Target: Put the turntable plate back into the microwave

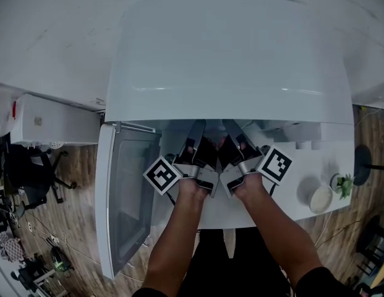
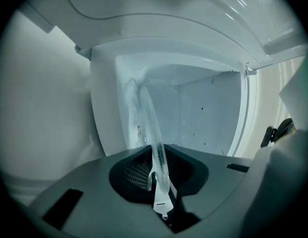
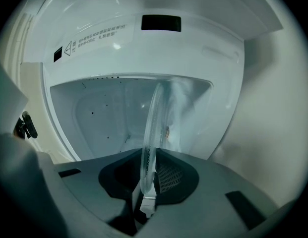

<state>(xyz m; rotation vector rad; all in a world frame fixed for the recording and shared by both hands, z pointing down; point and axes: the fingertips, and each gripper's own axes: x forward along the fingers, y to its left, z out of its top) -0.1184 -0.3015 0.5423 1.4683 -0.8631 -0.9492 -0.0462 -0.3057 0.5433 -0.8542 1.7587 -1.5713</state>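
Right gripper view: plate (image 3: 153, 128) clamped, microwave label (image 3: 96, 35) illegible.

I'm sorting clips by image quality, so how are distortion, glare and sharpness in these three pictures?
Head view: dim, edges bowed, a faint glare line across the microwave. Left gripper view: fisheye, black corners, the turntable plate hazy. Right gripper view: same fisheye, plate rim sharper, bright highlights above.

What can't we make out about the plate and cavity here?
1. Left gripper view: the left gripper, shut on the turntable plate, hides most of the cavity floor; the plate's far rim is blurred.
2. Right gripper view: the right gripper hides the floor likewise; the warning label is too small to read.
3. Head view: the microwave hides the plate and both grippers' tips under its top.
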